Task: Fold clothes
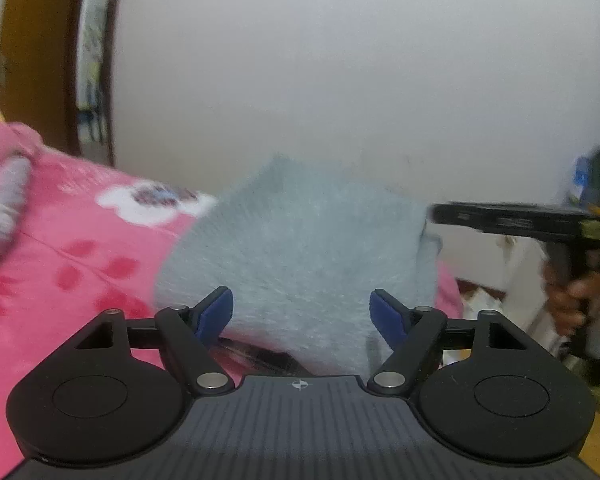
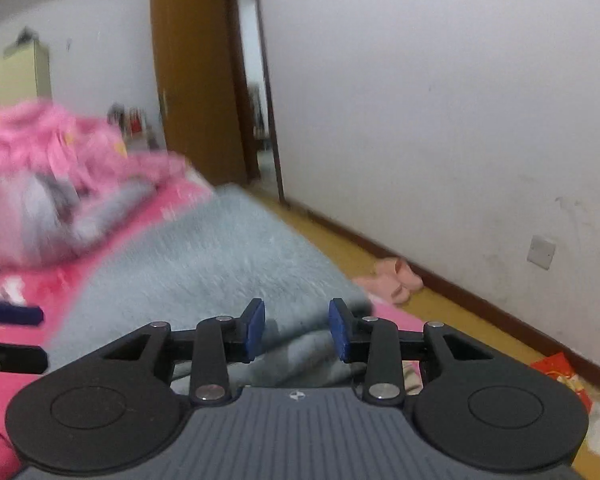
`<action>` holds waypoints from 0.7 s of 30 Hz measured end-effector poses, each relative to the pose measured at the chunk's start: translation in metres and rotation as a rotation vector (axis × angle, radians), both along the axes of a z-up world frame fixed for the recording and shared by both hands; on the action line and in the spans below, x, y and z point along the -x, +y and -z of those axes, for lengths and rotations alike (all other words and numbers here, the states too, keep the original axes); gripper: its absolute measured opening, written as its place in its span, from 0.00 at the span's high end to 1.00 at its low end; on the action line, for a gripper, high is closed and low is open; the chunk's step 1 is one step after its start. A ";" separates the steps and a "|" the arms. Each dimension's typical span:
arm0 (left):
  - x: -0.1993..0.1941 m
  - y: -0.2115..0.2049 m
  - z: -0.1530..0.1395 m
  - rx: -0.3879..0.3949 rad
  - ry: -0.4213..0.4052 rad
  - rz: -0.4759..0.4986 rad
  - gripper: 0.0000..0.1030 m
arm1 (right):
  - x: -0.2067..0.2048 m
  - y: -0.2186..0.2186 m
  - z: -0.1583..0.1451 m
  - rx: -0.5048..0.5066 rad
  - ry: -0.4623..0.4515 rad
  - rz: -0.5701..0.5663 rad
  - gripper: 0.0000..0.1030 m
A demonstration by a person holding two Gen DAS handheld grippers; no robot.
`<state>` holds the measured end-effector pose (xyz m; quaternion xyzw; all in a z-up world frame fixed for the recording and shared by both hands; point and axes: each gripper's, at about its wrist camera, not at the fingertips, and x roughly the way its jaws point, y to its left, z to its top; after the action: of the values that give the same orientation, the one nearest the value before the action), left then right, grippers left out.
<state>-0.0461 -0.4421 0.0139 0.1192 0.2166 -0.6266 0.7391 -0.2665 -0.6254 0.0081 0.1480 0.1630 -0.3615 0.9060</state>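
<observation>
Lying fuzzy, pale blue-grey sweater (image 2: 216, 260) (blurred) on pink bedspread (image 1: 80, 248).

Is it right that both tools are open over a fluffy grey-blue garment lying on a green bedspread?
Not quite: the bedspread is pink with a printed pattern, not green, as the left wrist view shows. The rest holds: the left tool and the right tool both have their blue pads apart, and the fluffy grey-blue garment lies in front of them on the bed.
</observation>
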 end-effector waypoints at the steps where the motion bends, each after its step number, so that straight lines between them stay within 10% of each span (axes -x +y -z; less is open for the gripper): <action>1: 0.005 0.014 -0.007 0.014 -0.012 -0.013 0.19 | 0.010 0.015 -0.005 0.000 -0.029 -0.004 0.61; 10: 0.064 0.106 -0.032 0.062 0.038 -0.110 0.00 | 0.073 0.112 -0.013 -0.214 -0.097 0.001 0.38; 17: 0.082 0.134 -0.019 -0.048 0.081 -0.273 0.00 | 0.069 0.181 -0.009 -0.157 -0.013 0.039 0.03; 21: 0.086 0.152 -0.010 -0.072 0.114 -0.337 0.00 | 0.062 0.206 -0.012 -0.133 0.017 0.058 0.00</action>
<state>-0.1319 -0.2901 0.0242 0.0719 0.2971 -0.4916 0.8154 -0.3286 -0.4189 0.0204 0.2094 0.1898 -0.3772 0.8819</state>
